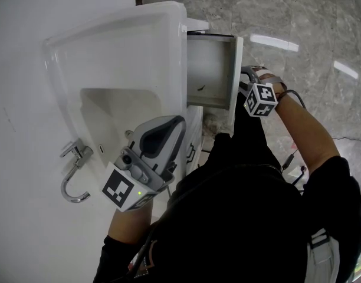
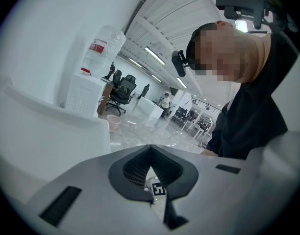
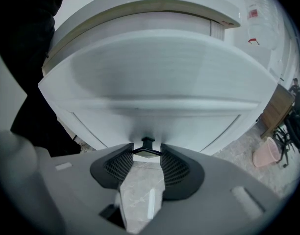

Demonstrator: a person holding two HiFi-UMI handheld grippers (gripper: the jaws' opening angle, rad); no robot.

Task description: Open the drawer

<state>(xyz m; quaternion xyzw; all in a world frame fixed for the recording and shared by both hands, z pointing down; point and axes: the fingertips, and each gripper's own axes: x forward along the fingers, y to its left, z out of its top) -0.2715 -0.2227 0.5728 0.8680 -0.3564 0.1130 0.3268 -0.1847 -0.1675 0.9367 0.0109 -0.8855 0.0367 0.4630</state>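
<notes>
Clearly the drawer (image 1: 209, 69) already stands well out of the vanity's front edge, near the corner of the basin (image 1: 127, 52) farthest from the faucet (image 1: 74, 173), with its pale inside showing in the head view. The right gripper (image 3: 147, 151) is the one at work. Its fingers are closed on the small black handle (image 3: 147, 144) at the middle of the drawer front (image 3: 155, 82). That front lies straight ahead of the fingers and broadside to them, so any further pull probably runs back along the fingers' own line, square to the vanity's front. The left gripper (image 1: 168, 128) hangs by the basin's front edge, well apart from the drawer, its fingers together on nothing.
</notes>
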